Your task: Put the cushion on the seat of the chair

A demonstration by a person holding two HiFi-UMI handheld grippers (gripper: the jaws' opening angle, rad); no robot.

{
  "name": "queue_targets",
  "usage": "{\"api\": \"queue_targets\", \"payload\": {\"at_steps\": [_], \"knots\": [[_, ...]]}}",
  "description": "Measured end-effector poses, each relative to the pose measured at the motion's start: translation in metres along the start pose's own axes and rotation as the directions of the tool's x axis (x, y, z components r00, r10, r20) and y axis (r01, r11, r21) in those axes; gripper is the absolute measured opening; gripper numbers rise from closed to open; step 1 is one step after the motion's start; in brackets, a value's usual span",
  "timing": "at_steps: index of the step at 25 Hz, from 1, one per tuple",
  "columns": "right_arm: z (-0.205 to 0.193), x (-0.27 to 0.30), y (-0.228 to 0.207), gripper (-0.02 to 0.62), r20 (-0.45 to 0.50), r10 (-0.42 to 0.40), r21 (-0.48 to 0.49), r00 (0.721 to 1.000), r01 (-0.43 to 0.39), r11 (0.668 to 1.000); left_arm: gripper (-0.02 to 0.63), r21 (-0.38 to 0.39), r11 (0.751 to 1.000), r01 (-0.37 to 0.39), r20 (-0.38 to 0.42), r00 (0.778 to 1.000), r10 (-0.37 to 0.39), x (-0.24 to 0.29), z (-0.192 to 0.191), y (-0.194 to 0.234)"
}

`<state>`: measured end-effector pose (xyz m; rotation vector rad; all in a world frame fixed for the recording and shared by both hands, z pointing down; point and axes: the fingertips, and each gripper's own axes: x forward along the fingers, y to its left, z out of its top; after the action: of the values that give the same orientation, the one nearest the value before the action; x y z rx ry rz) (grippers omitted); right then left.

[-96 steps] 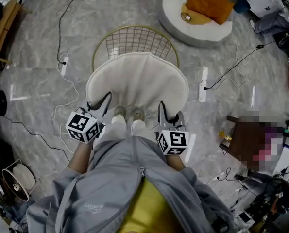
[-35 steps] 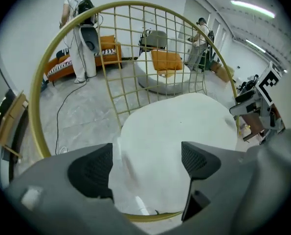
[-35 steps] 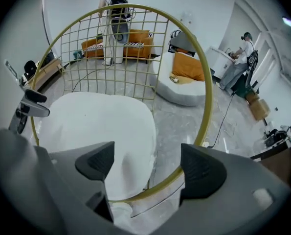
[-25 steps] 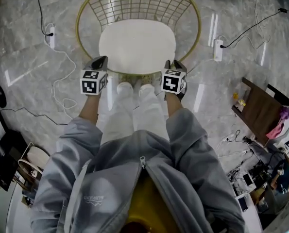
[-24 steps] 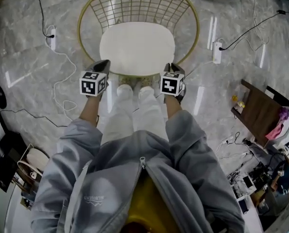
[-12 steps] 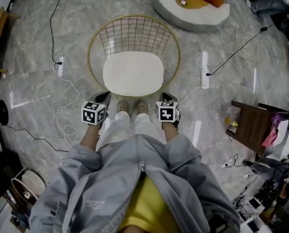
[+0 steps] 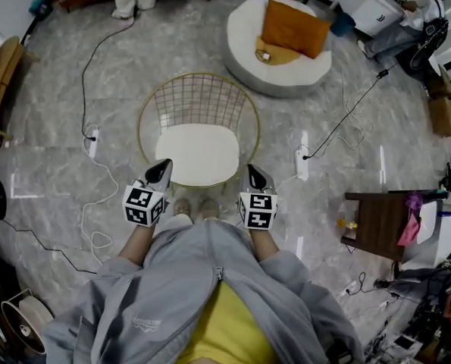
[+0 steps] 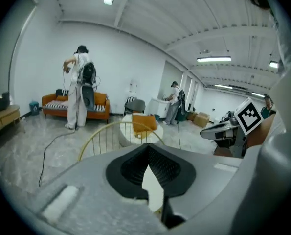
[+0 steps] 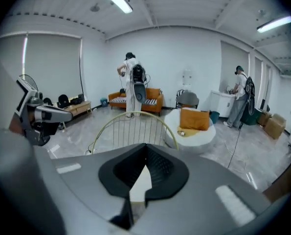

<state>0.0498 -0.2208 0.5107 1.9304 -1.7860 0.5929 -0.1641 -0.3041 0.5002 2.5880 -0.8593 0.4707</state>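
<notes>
A white cushion (image 7: 197, 154) lies flat on the seat of the gold wire chair (image 7: 198, 101), in front of my feet. My left gripper (image 7: 163, 166) hovers at the cushion's front left corner, high above it, shut and empty. My right gripper (image 7: 251, 171) hangs at the front right corner, also shut with nothing in it. In the left gripper view the closed left gripper (image 8: 148, 148) points over the chair's back rim (image 8: 117, 127). The right gripper (image 9: 146, 147) in its own view points the same way, the chair back (image 9: 130, 117) beyond it.
A round white pouffe (image 7: 305, 67) carrying an orange pillow (image 7: 293, 27) stands behind the chair. Cables and power strips (image 7: 302, 162) run over the marble floor on both sides. A dark wooden table (image 7: 377, 217) stands at right. People stand near an orange sofa (image 8: 74, 106).
Both grippers have let go of the cushion's front corners and risen straight up. The cushion stays on the seat. The head view has lifted and shows more of the room.
</notes>
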Motion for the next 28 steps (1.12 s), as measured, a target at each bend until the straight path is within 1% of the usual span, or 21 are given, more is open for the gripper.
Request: {"api": "queue_targets", "payload": {"at_steps": [1, 3, 4, 6, 9, 12, 14, 15, 16, 18, 20, 23, 25, 28], "knots": [[0.021, -0.006, 0.001, -0.002, 0.052, 0.002, -0.005, 0.999, -0.002, 1.0, 0.006, 0.028, 1.0, -0.005, 0.059, 0.998, 0.003, -0.004, 0.023, -0.005], [0.066, -0.02, 0.006, 0.0, 0.162, 0.015, -0.02, 0.987, -0.012, 1.0, 0.006, 0.085, 0.996, -0.022, 0.163, 0.987, 0.008, -0.014, 0.068, -0.015], [0.089, -0.029, 0.009, -0.001, 0.217, 0.024, -0.03, 0.976, -0.017, 0.999, 0.006, 0.109, 0.993, -0.034, 0.203, 0.979, 0.012, -0.019, 0.089, -0.019], [0.134, -0.05, 0.015, 0.0, 0.325, 0.041, -0.063, 0.945, -0.021, 0.998, 0.006, 0.135, 0.989, -0.067, 0.264, 0.964, 0.029, -0.03, 0.128, -0.027], [0.193, -0.084, 0.023, -0.001, 0.461, 0.065, -0.117, 0.885, -0.012, 0.993, 0.006, 0.138, 0.984, -0.111, 0.332, 0.942, 0.06, -0.047, 0.178, -0.036], [0.235, -0.11, 0.028, 0.0, 0.551, 0.08, -0.126, 0.831, -0.012, 0.992, 0.006, 0.156, 0.979, -0.133, 0.383, 0.921, 0.064, -0.062, 0.216, -0.046], [0.255, -0.121, 0.028, -0.001, 0.586, 0.081, -0.114, 0.806, -0.017, 0.993, 0.006, 0.168, 0.976, -0.137, 0.407, 0.912, 0.058, -0.067, 0.234, -0.051], [0.262, -0.124, 0.027, 0.0, 0.595, 0.08, -0.111, 0.799, -0.017, 0.994, 0.006, 0.173, 0.975, -0.141, 0.416, 0.908, 0.058, -0.069, 0.24, -0.053], [0.266, -0.126, 0.028, 0.0, 0.6, 0.08, -0.111, 0.796, -0.017, 0.994, 0.006, 0.176, 0.973, -0.146, 0.421, 0.905, 0.06, -0.069, 0.244, -0.053], [0.267, -0.124, 0.03, 0.0, 0.597, 0.089, -0.122, 0.797, -0.02, 0.992, 0.006, 0.177, 0.972, -0.153, 0.423, 0.904, 0.065, -0.067, 0.245, -0.054], [0.26, -0.117, 0.033, -0.002, 0.583, 0.107, -0.127, 0.805, -0.04, 0.991, 0.006, 0.172, 0.974, -0.148, 0.413, 0.909, 0.066, -0.064, 0.238, -0.054], [0.245, -0.109, 0.036, -0.002, 0.554, 0.125, -0.1, 0.823, -0.083, 0.991, 0.006, 0.167, 0.976, -0.143, 0.394, 0.917, 0.067, -0.062, 0.226, -0.055], [0.239, -0.108, 0.039, -0.002, 0.535, 0.132, -0.1, 0.835, -0.092, 0.991, 0.006, 0.167, 0.975, -0.145, 0.389, 0.919, 0.07, -0.064, 0.221, -0.056], [0.236, -0.108, 0.042, -0.002, 0.528, 0.141, -0.108, 0.838, -0.098, 0.989, 0.006, 0.17, 0.974, -0.147, 0.392, 0.917, 0.07, -0.066, 0.221, -0.058]]}}
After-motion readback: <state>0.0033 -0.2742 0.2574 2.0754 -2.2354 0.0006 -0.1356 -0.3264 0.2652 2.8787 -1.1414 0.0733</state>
